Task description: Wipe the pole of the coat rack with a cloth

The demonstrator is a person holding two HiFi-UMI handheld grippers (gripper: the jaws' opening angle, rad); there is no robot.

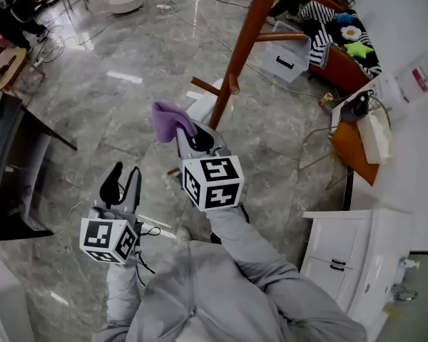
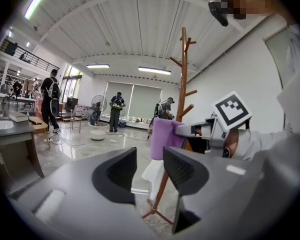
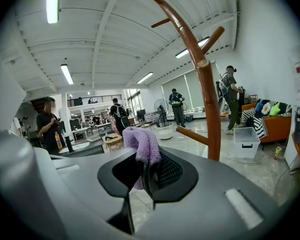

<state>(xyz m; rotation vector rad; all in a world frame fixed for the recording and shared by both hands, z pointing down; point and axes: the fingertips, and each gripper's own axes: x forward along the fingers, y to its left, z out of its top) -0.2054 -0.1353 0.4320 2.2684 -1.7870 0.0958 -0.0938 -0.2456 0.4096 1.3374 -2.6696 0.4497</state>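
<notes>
We log the right hand-held gripper (image 1: 188, 137) with its 2 jaws pressed onto a purple cloth (image 1: 169, 119). The cloth is held up near the brown coat rack pole (image 1: 244, 43), not touching it. The left hand-held gripper (image 1: 124, 179) sits farther from the pole, lower down, with its jaws spread and empty.

From the head, steeply down on the floor (image 1: 128, 105), with left gripper (image 1: 125, 173) and right gripper (image 1: 184, 130) near and the coat rack (image 1: 246, 41) farther ahead. From the left gripper, low and level, facing the coat rack, the right gripper near at right. From the right gripper, slightly upward, close beside the pole (image 3: 210, 109); coat rack and purple cloth (image 1: 167, 120) shared by all three.
</notes>
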